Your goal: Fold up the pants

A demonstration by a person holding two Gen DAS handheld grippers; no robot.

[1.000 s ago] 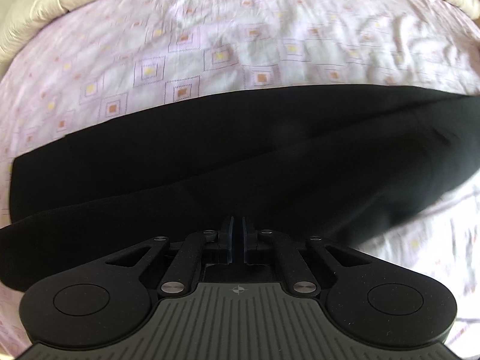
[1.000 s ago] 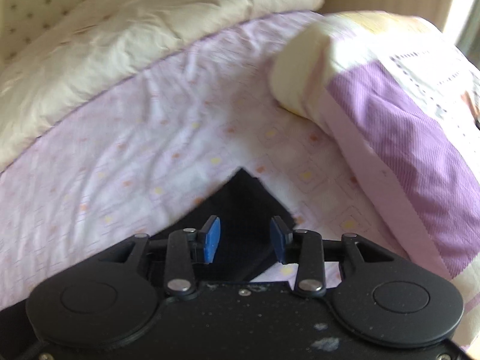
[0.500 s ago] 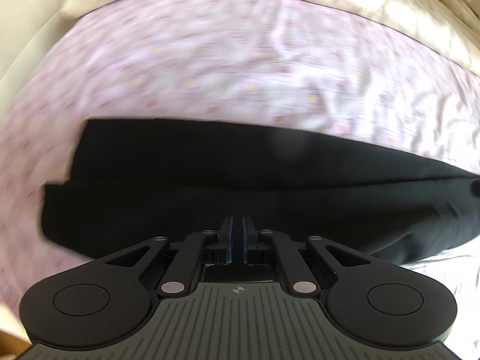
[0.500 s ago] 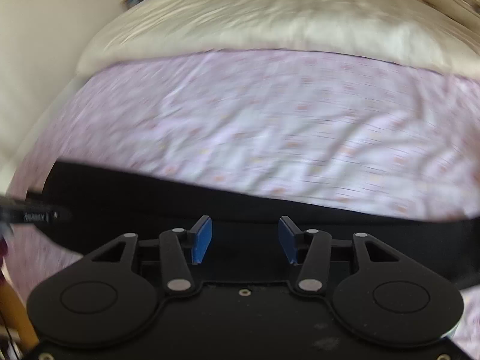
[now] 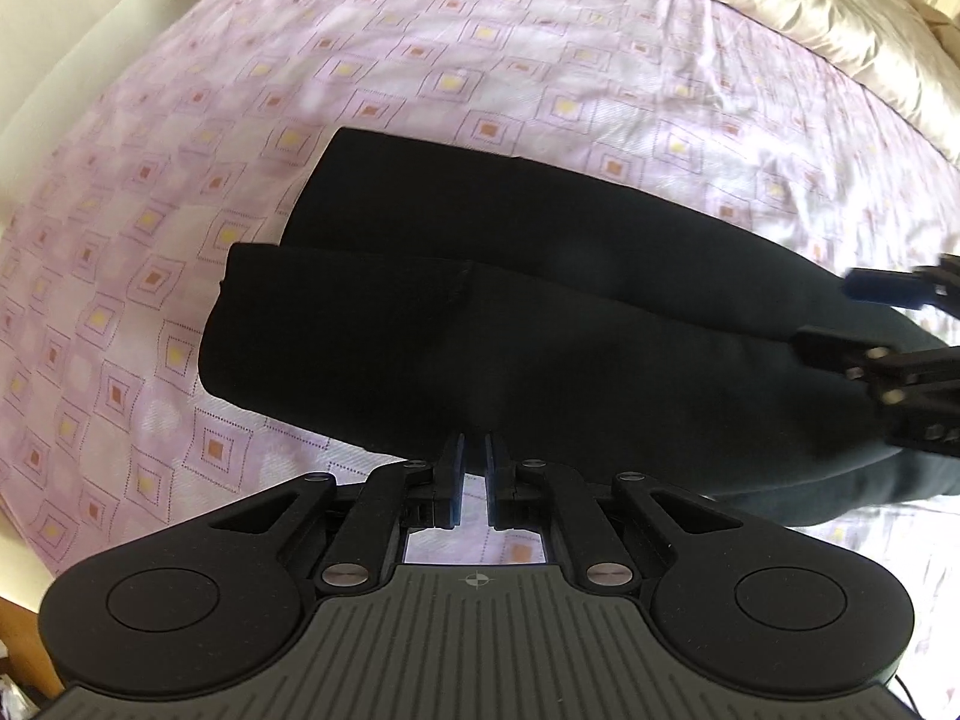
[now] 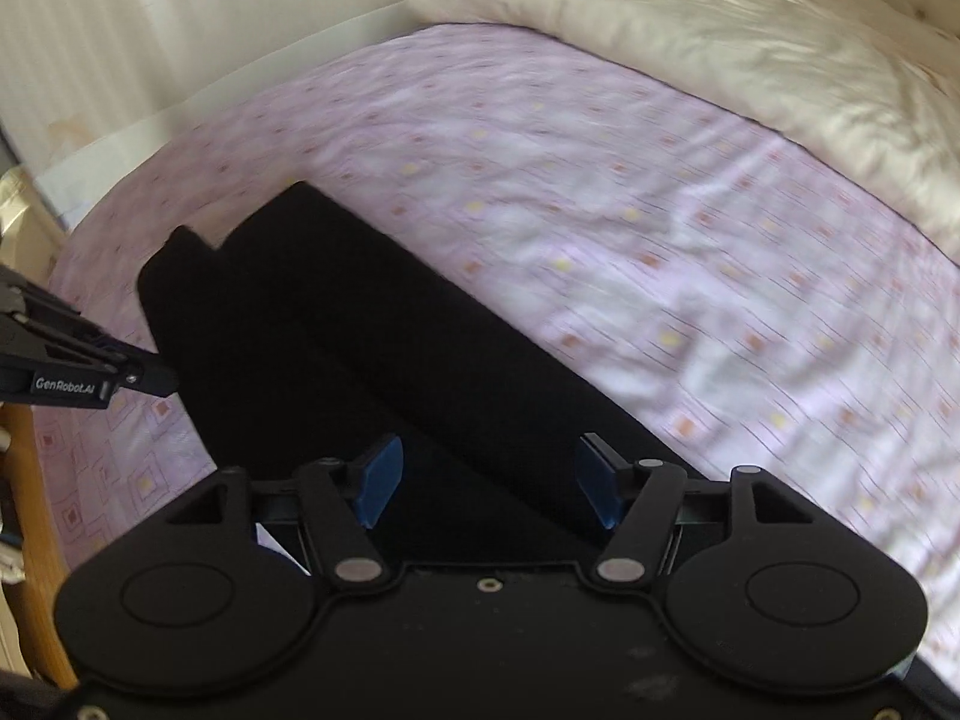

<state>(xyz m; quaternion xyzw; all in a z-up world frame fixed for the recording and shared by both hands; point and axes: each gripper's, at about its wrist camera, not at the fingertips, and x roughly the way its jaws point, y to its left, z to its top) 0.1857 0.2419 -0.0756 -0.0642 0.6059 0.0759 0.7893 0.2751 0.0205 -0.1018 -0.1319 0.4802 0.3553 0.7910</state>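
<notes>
While the black pants (image 5: pixel 540 312) lie lengthwise on the lilac bedsheet (image 5: pixel 420 60), the left gripper (image 5: pixel 474 480), jaws together and empty, hovers at their near edge; the right gripper (image 6: pixel 489 480), jaws just opening, empty, hangs above them. Both should pinch matching edges evenly.

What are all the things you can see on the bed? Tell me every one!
pants: one, black, lying flat along the middle of the sheet, one leg laid over the other.
bed sheet: one, pale purple with small yellow and orange squares, covering the bed under the pants.
quilt: one, cream, bunched along the far edge of the bed.
bed frame: wooden edge, orange-brown, at the left of the right wrist view.
left gripper: one, black, shut with nothing between its jaws, above the near edge of the pants.
right gripper: one, black with blue pads, jaws just been opening, empty, above the pants.
</notes>
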